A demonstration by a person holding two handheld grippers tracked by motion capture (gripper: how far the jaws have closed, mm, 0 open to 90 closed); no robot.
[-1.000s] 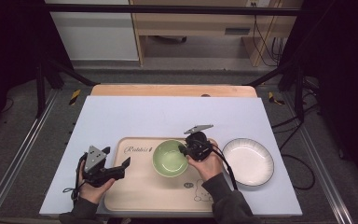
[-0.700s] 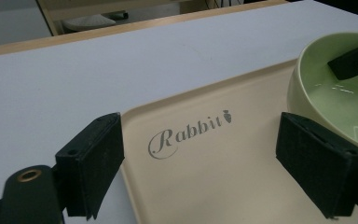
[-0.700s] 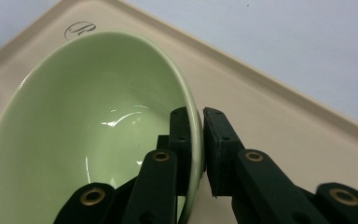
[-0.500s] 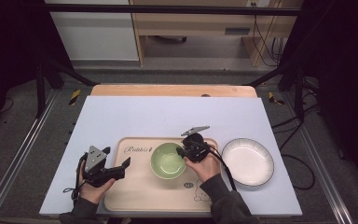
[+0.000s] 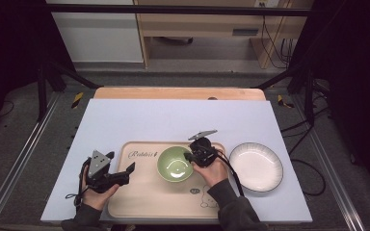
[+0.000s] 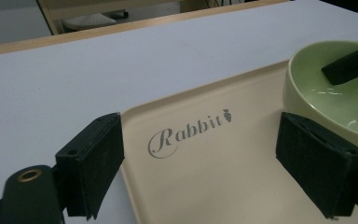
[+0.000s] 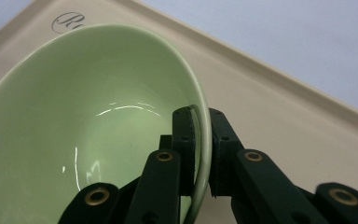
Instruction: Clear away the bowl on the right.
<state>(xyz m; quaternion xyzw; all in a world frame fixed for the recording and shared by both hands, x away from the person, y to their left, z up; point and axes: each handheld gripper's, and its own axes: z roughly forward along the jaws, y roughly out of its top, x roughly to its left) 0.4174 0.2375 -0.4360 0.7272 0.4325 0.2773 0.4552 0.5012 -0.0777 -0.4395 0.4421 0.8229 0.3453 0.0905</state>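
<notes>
On the bench's near edge, centre: beige rectangular plastic tray (image 5: 149, 202) printed "Rabbit", carrying a glossy pale-green ceramic bowl (image 5: 174, 163). Right hand-held gripper (image 7: 200, 154): jaws clamped on the bowl's rim, one pad inside, one outside. Left hand-held gripper (image 6: 214, 163): jaws apart, empty, over the tray's left edge. White ribbed ceramic plate (image 5: 255, 166) lies right of the tray. Step judged: bowl gripped, not yet carried. Next move calls for a level lift, perhaps toward the plate.
</notes>
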